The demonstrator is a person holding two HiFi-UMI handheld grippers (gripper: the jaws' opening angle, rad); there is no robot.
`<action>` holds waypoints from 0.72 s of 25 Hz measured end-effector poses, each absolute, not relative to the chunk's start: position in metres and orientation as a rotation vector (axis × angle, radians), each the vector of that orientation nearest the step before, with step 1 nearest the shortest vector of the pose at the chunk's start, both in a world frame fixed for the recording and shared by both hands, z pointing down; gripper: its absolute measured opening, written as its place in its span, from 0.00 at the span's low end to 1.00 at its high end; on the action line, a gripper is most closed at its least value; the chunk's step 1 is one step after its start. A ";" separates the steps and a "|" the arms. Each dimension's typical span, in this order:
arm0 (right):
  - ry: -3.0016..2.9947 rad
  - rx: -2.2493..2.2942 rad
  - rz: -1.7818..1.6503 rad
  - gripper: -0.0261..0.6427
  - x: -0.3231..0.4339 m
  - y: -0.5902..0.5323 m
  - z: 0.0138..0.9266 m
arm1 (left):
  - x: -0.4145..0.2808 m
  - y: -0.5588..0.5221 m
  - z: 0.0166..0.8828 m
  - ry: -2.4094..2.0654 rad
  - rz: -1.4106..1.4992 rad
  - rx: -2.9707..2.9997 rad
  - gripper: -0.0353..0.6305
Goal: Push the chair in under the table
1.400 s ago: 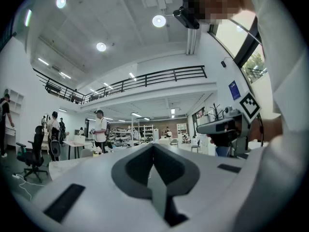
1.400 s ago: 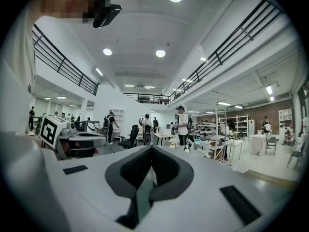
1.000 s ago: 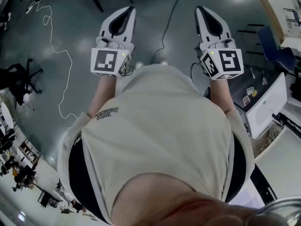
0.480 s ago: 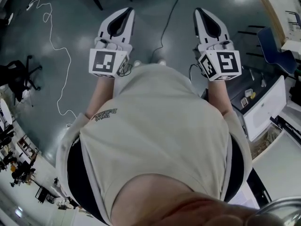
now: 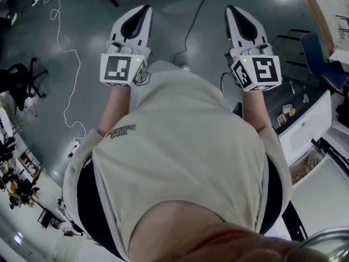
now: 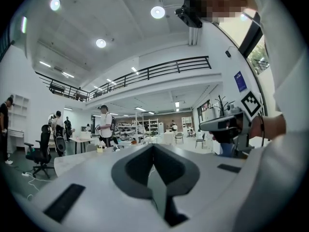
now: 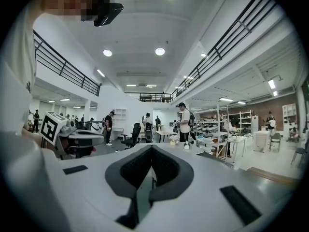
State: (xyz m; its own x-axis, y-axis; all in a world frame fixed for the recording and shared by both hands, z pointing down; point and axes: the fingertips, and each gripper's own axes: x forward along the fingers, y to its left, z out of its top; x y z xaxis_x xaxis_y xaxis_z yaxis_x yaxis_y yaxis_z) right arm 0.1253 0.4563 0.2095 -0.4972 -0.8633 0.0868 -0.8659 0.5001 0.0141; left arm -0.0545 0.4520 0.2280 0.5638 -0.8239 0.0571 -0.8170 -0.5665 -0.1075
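My left gripper (image 5: 146, 10) has its two jaws pressed together with nothing between them, and its own view shows the dark pads meeting in one seam (image 6: 153, 151). My right gripper (image 5: 231, 11) is the same, jaws together and empty (image 7: 150, 149). The two grippers point level and away from me, side by side but well apart, touching nothing. Each carries one marker cube at its near end, two in all: one on the left (image 5: 120, 70), one on the right (image 5: 259, 72). Below them my beige shirt (image 5: 185, 146) fills the near middle of the head view. Beyond lies a grey floor (image 5: 92, 31) with two loose cables, a white cable (image 5: 65, 51) trailing at the left and a black cable (image 5: 197, 12) running away between the grippers. One blue chair (image 5: 316, 59) stands at the far right, well apart from both grippers, just beside the tan edge of a table (image 5: 316, 15); I cannot tell how far under the table it sits. One black office chair (image 5: 22, 86) stands at the far left. At the near right, next to a white cabinet (image 5: 305, 124), an open bin (image 5: 306, 164) holds something pale and tangled that I cannot identify. Far off, open shelving (image 7: 212, 127) carries goods too small to name, and several people stand about the hall.
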 end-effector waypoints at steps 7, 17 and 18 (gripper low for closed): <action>-2.649 1.546 0.030 0.05 0.150 0.454 0.216 | -0.033 0.454 0.236 1.443 -0.157 -2.715 0.07; -2.664 1.485 0.016 0.05 0.153 0.423 0.234 | -0.030 0.425 0.253 1.478 -0.170 -2.680 0.07; -2.665 1.484 0.013 0.05 0.154 0.418 0.236 | -0.029 0.420 0.256 1.479 -0.174 -2.677 0.07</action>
State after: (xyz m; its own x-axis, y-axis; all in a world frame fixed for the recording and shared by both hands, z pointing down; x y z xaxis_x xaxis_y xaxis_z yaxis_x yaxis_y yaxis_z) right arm 0.1538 0.4177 0.2360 -0.5234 -0.8480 0.0836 -0.8487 0.5275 0.0370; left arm -0.0293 0.4198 0.2560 0.5283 -0.8468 0.0617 -0.8379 -0.5317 -0.1229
